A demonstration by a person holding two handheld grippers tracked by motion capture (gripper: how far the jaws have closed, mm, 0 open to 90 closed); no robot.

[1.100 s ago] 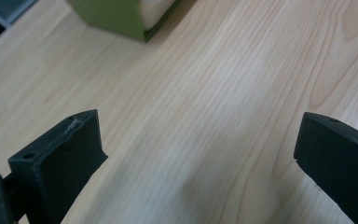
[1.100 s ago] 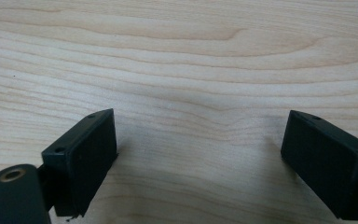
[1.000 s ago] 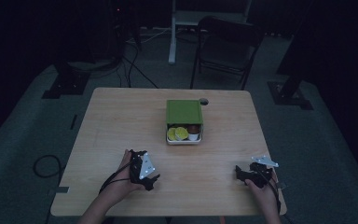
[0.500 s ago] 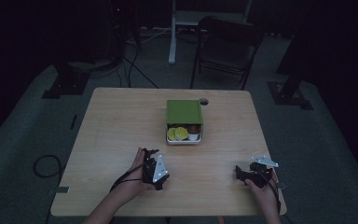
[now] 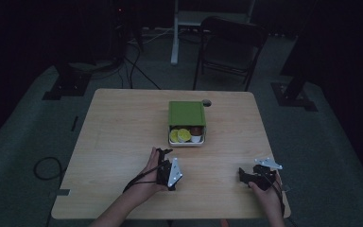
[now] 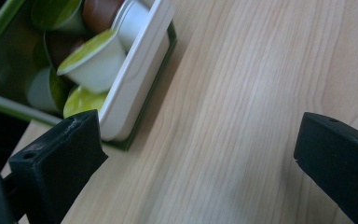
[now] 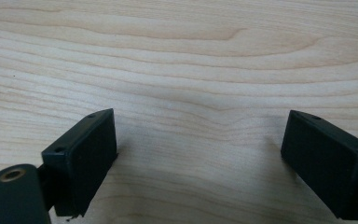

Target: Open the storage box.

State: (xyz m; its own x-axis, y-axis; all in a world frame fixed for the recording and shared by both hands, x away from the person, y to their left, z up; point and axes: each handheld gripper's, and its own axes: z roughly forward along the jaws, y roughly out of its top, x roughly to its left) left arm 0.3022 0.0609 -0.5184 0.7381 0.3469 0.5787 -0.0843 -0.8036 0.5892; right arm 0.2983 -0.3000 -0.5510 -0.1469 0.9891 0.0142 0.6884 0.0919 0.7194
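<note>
The left gripper [image 5: 163, 153], jaws spread wide, points at the pod tray [image 5: 188, 141] mid-surface (probably lining up to pick a pod), while the right gripper [image 5: 244, 176], likewise open, rests near right.

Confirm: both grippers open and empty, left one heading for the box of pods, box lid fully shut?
Not the lid. The high view shows the green lid slid back, leaving the pods in the box uncovered; the left gripper view shows them too. Left gripper and right gripper are open and empty.
</note>
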